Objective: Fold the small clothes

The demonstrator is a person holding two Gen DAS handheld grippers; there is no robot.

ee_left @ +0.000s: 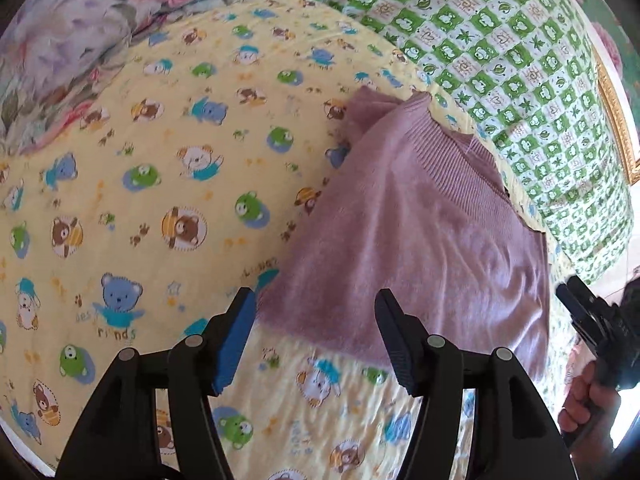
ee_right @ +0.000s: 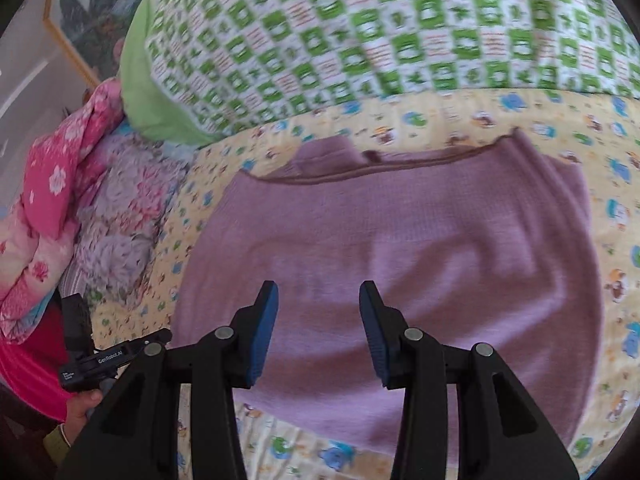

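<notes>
The purple sweater [ee_right: 384, 256] lies flat on the yellow bear-print sheet [ee_left: 160, 200], beside the green checked quilt [ee_left: 500, 52]. Both the left gripper [ee_left: 316, 308] and right gripper [ee_right: 319, 300] hover spread, holding nothing. A pinch could catch the sheet too, dragging it into the fold.

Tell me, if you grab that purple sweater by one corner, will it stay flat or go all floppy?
Probably floppy: the purple sweater is soft knit and already lies in gentle wrinkles on the teddy-bear sheet, so it would likely droop. It looks light, thin and flat. It probably won't slip, since fuzzy knit tends to catch on the open right gripper's blue pads.
</notes>
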